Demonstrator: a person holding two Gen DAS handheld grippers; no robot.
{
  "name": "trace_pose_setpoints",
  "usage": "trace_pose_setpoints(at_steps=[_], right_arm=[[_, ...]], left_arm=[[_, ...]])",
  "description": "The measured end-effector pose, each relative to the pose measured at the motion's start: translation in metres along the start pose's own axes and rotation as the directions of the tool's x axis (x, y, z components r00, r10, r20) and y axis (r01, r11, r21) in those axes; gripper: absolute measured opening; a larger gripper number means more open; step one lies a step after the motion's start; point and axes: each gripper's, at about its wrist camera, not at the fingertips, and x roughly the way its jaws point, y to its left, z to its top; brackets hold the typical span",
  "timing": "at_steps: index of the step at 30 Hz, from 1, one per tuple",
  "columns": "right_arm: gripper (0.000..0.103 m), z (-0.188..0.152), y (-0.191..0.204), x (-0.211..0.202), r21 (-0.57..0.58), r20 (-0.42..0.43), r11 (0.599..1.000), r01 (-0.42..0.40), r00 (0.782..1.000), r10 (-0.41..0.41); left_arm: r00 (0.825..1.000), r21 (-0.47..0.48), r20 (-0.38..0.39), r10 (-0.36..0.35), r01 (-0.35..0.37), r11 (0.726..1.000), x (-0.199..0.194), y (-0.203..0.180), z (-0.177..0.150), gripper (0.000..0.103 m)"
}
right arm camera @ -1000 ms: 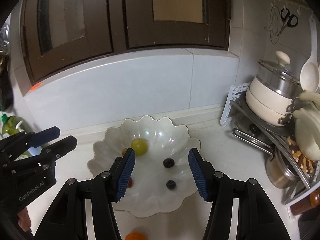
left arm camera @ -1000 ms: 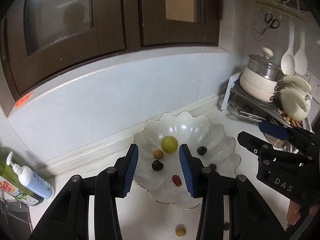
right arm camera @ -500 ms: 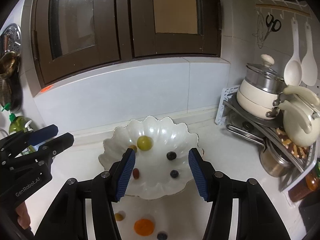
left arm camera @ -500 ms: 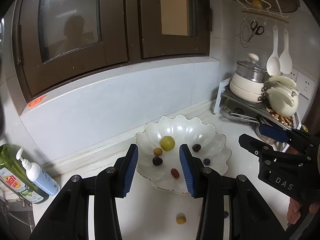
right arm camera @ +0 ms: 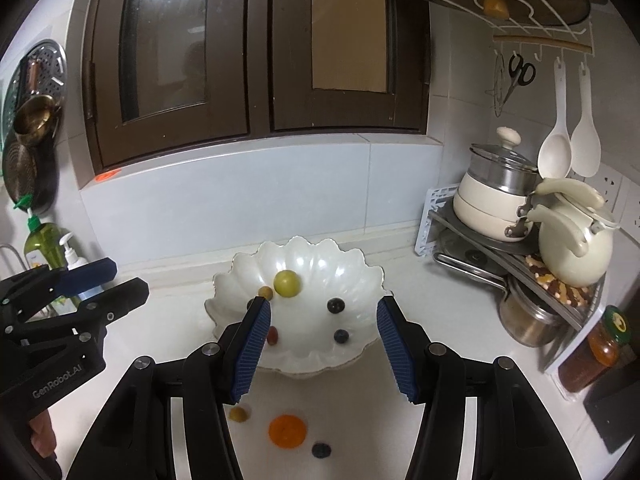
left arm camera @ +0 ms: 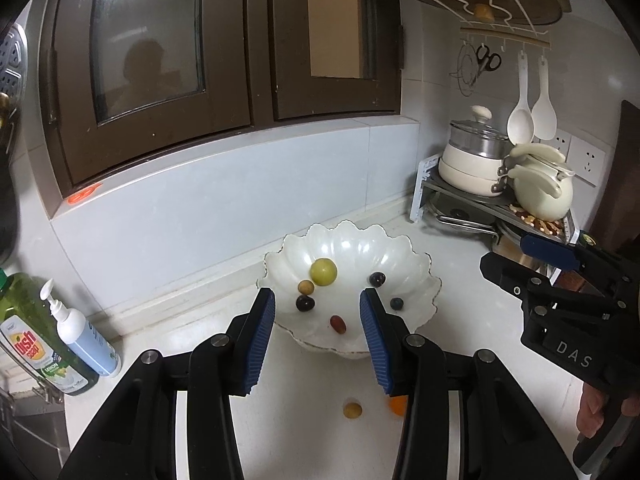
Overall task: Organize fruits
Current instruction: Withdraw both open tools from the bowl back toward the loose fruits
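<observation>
A white scalloped bowl sits on the counter and holds a green grape, a small yellow fruit, a red fruit and dark berries. On the counter in front lie a small yellow fruit, an orange fruit and a dark berry. My left gripper and right gripper are open and empty above the counter, short of the bowl.
Soap bottles stand at the left. A rack with pots and a kettle fills the right corner, with jars beside it. Dark cabinets hang above the backsplash.
Both grippers have pulled back and up from the bowl, so the loose fruits on the counter in front of it have come into view. Both stay open.
</observation>
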Motion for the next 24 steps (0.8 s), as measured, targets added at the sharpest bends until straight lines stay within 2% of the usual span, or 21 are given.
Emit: trace_pose_setpoints(at_steps=[24], right_arm=[[0.057, -0.042, 0.018, -0.044, 0.003, -0.008, 0.999, 0.038, 0.999, -0.038]], left_arm=[[0.999, 0.04, -0.02, -0.032, 0.033, 0.999, -0.035, -0.011, -0.041, 0.044]])
